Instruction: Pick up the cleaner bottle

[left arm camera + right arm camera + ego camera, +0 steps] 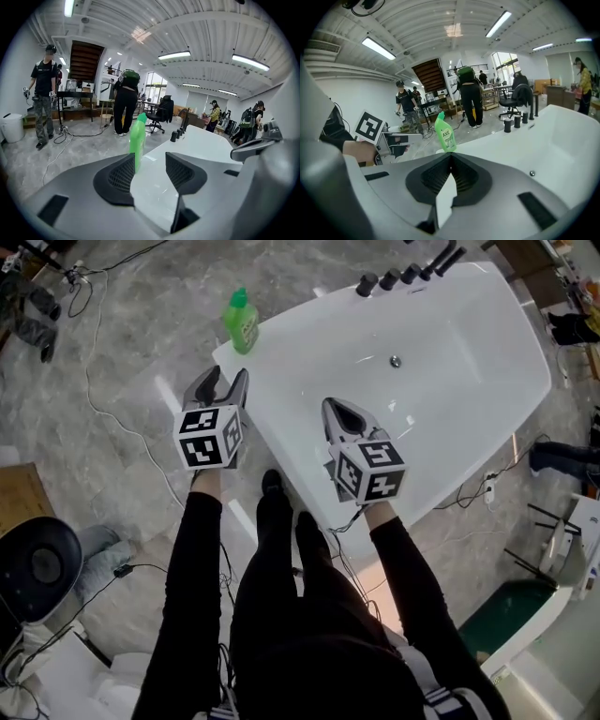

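Jaws of the left gripper (pixel 151 169) are seen spread apart, with nothing clasped between them. Those of the right gripper (pixel 451 172) are pressed together on nothing, and it is held over the near rim of the white bathtub (pixel 469 362). Ahead of the left gripper, apart from it, the green cleaner bottle (pixel 242 322) is stood upright on the tub's corner rim. A small drain (pixel 395 361) is seen in the basin, and dark tap knobs (pixel 389 280) are lined along the far rim.
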A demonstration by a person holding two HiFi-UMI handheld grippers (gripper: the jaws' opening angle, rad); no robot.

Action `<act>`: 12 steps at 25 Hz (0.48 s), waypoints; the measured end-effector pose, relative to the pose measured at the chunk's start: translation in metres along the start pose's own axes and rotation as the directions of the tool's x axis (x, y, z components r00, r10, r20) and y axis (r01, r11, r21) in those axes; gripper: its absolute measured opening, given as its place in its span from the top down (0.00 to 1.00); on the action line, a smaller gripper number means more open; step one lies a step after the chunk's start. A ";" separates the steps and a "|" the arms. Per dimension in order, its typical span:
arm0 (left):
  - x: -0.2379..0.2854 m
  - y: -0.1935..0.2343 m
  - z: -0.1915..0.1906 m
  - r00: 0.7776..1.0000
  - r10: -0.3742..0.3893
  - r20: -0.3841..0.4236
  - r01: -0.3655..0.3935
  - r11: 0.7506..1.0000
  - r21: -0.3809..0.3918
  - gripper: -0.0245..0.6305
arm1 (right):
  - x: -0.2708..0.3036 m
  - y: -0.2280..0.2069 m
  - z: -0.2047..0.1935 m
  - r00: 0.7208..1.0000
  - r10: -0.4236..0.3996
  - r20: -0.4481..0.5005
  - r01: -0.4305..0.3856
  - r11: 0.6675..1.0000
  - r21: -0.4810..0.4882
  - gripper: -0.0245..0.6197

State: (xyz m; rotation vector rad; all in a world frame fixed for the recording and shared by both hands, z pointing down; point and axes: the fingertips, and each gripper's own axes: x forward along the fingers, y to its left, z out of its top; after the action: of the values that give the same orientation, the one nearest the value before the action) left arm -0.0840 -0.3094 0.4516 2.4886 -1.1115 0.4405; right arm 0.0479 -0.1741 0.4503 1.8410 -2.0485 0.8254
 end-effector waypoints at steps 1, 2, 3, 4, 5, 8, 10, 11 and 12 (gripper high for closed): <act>0.009 0.005 0.001 1.000 -0.001 -0.004 0.001 1.000 -0.001 0.65 | 0.007 -0.002 0.000 1.000 -0.005 -0.003 0.005 1.000 0.004 0.96; 0.017 0.010 0.001 1.000 -0.003 -0.008 0.003 1.000 -0.002 0.65 | 0.014 -0.005 0.000 1.000 -0.011 -0.007 0.011 1.000 0.008 0.96; 0.025 0.014 0.000 1.000 -0.005 -0.013 0.005 1.000 -0.002 0.65 | 0.020 -0.007 -0.001 1.000 -0.016 -0.011 0.017 1.000 0.012 0.96; 0.033 0.018 -0.001 1.000 -0.006 -0.020 0.006 1.000 -0.002 0.64 | 0.027 -0.009 -0.002 1.000 -0.020 -0.016 0.020 1.000 0.016 0.96; 0.039 0.021 -0.002 1.000 -0.008 -0.028 0.008 1.000 -0.001 0.64 | 0.033 -0.011 -0.004 1.000 -0.022 -0.021 0.023 1.000 0.020 0.96; 0.057 0.029 -0.007 0.999 -0.013 -0.051 0.013 1.000 0.008 0.62 | 0.049 -0.015 -0.006 0.999 -0.028 -0.035 0.029 0.999 0.028 0.96; 0.068 0.032 -0.010 0.998 -0.020 -0.062 0.021 1.000 0.014 0.62 | 0.058 -0.018 -0.006 0.999 -0.033 -0.037 0.035 0.999 0.038 0.96; 0.073 0.033 -0.011 0.997 -0.023 -0.068 0.025 1.000 0.016 0.62 | 0.062 -0.019 -0.005 0.999 -0.036 -0.036 0.037 0.998 0.044 0.96; 0.078 0.034 -0.013 0.997 -0.027 -0.074 0.028 0.999 0.018 0.62 | 0.066 -0.021 -0.005 0.999 -0.037 -0.036 0.039 0.998 0.050 0.96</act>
State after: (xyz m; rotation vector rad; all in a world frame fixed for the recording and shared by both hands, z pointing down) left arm -0.0612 -0.3741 0.5036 2.4794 -1.0477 0.5333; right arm 0.0567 -0.2263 0.4951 1.8722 -1.9829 0.9008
